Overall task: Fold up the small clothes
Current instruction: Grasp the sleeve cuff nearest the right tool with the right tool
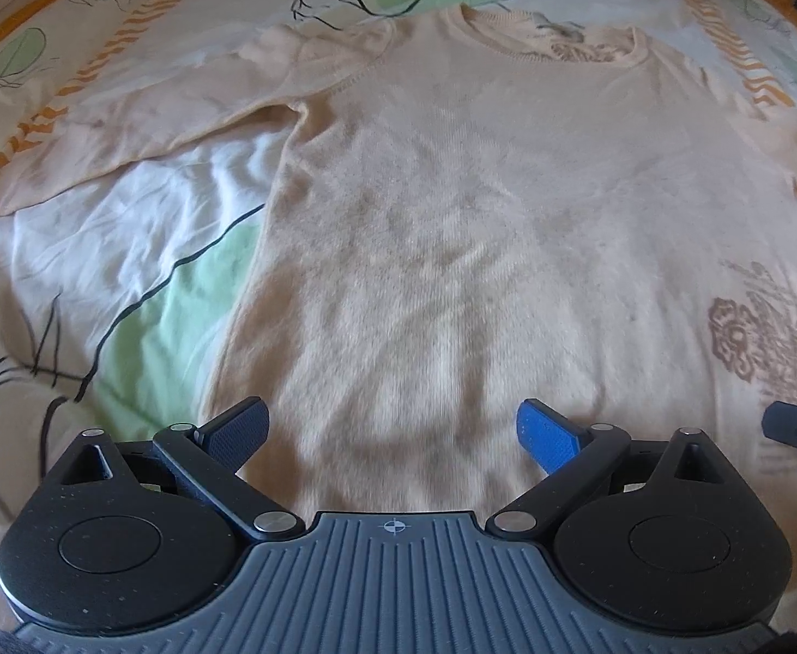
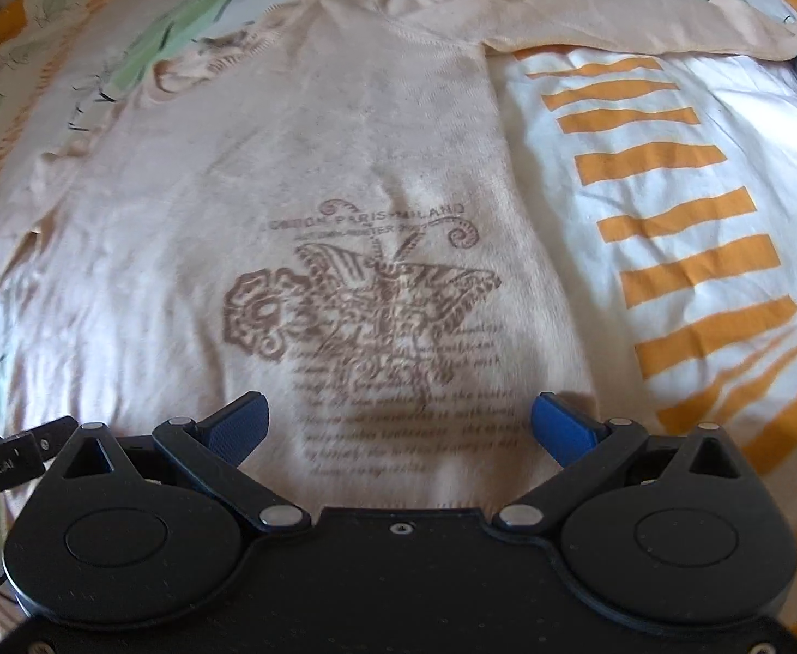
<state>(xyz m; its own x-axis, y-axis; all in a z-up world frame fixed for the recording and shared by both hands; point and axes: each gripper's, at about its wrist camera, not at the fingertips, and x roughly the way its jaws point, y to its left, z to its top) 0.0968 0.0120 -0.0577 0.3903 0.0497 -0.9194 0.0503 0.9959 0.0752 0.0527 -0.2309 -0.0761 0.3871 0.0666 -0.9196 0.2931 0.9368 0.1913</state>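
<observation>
I see the peach long-sleeved top (image 1: 453,229) lying flat and face-up on the bed (image 2: 671,207), its sleeves spread out to either side and its hem nearest me, which I judge is the laid-out start for a fold with no crease made yet. The brown butterfly print (image 2: 366,305) sits low on the front, toward the wearer's left (it helps me tell the two views apart). My left hand-held gripper (image 1: 393,430) hovers low over the hem, fingers spread wide, holding nothing. My right hand-held gripper (image 2: 398,425) sits likewise over the printed corner, released and empty. Both point up the garment toward the collar, placed side by side, probably to pinch the bottom edge together.
</observation>
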